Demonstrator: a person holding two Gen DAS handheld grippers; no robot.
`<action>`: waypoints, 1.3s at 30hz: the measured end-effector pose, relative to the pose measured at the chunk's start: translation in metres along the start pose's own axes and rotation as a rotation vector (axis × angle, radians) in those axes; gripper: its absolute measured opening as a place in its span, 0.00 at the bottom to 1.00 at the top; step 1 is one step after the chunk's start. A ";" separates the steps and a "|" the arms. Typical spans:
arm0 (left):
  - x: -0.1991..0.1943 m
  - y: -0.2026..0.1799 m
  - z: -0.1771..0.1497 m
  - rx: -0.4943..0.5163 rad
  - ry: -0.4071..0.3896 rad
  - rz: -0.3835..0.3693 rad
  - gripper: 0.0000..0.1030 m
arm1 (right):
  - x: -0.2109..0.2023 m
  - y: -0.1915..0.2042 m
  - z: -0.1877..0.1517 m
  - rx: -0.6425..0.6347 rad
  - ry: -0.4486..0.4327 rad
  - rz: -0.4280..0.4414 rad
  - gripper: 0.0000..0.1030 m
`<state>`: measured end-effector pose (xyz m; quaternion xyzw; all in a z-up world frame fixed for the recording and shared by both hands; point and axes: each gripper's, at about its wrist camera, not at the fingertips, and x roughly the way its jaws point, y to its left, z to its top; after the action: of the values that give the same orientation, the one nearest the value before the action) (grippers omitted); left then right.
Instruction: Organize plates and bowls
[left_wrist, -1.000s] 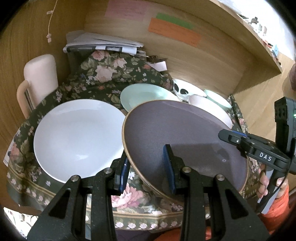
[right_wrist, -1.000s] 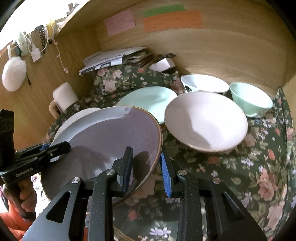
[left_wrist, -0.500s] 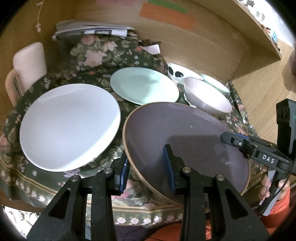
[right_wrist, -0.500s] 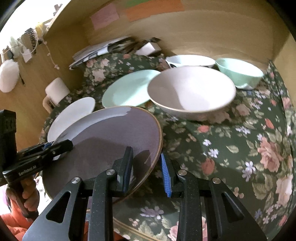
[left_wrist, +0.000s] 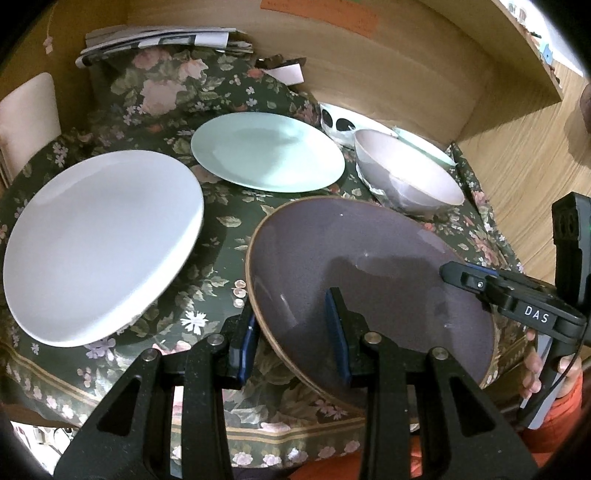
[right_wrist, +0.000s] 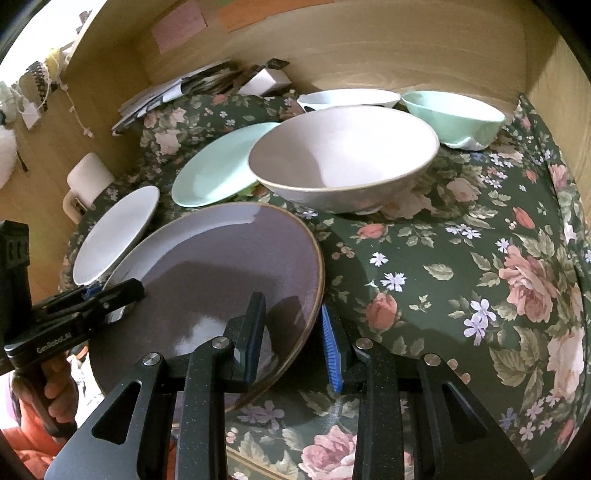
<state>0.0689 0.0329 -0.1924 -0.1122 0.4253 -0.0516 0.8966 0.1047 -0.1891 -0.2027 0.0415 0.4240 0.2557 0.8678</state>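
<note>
Clamping purple plate (left_wrist: 369, 280) rim, left tongs (left_wrist: 291, 336) marked GenRobot.AI, right tongs (right_wrist: 291, 332) marked DAS

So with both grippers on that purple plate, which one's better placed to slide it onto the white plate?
Probably the left gripper. It clamps the purple plate on the rim nearest the white plate, with only tablecloth between. The right gripper grips the far rim, beside the pinkish bowl.

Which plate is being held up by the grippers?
The purple plate with the brown rim. Both hand-held grippers pinch its edge, the left and the right. The white plate and mint plate lie untouched.
</note>
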 end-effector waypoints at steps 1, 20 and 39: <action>0.001 0.000 0.000 0.001 0.003 -0.001 0.33 | 0.001 -0.001 -0.001 0.002 0.004 -0.003 0.26; 0.007 0.004 0.002 0.003 -0.002 0.029 0.33 | 0.001 -0.004 0.003 -0.004 0.021 -0.029 0.28; -0.054 0.050 0.020 -0.060 -0.173 0.176 0.68 | -0.015 0.067 0.047 -0.200 -0.107 0.022 0.59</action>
<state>0.0505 0.0948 -0.1518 -0.1050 0.3557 0.0500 0.9273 0.1051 -0.1312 -0.1427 -0.0272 0.3489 0.3038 0.8861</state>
